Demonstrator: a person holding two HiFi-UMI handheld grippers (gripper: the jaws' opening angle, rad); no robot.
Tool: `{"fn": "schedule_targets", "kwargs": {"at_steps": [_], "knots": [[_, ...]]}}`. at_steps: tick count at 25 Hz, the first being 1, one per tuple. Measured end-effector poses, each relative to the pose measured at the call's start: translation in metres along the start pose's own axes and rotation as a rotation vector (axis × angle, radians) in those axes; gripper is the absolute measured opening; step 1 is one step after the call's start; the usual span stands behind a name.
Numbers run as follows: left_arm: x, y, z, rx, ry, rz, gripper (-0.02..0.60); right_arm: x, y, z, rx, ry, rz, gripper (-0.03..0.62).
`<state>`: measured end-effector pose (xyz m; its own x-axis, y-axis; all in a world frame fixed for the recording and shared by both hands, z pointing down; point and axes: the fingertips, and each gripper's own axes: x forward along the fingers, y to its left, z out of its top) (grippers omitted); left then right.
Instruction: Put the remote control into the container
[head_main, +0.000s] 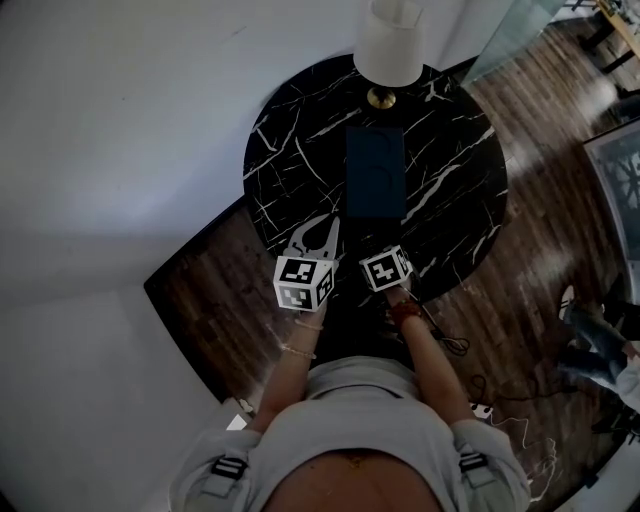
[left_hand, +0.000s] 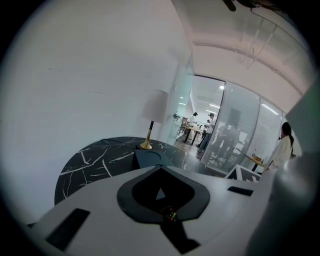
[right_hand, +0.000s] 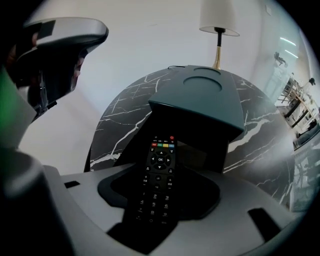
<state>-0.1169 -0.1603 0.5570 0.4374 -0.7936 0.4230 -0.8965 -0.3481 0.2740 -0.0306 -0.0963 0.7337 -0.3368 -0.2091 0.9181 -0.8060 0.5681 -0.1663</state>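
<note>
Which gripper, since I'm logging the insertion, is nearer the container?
Right. The right gripper, holding the remote control, sits at the container's open near end; the left gripper is off its near left corner.

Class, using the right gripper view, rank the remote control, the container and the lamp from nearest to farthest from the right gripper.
1. remote control: held by the right gripper, centre.
2. container: just ahead, on the table.
3. lamp: at the table's far edge, behind the container.
</note>
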Motion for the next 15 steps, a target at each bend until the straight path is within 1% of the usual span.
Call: {"fn": "schedule_targets", "kwargs": {"at_steps": [3,9,15], "knots": [[0.003,0.0,-0.002,-0.001,0.004,-0.014,0.002,0.003,0.0,-0.002,-0.033,0.025,-0.026,0.223],[0.003,0.003,-0.002,-0.003,0.01,-0.023,0.002,0.01,0.003,-0.011,-0.132,0.091,-0.077,0.224],[0.004,0.006,-0.002,-0.004,0.009,-0.03,0.002,0.013,0.003,-0.011,-0.148,0.103,-0.092,0.224]]}}
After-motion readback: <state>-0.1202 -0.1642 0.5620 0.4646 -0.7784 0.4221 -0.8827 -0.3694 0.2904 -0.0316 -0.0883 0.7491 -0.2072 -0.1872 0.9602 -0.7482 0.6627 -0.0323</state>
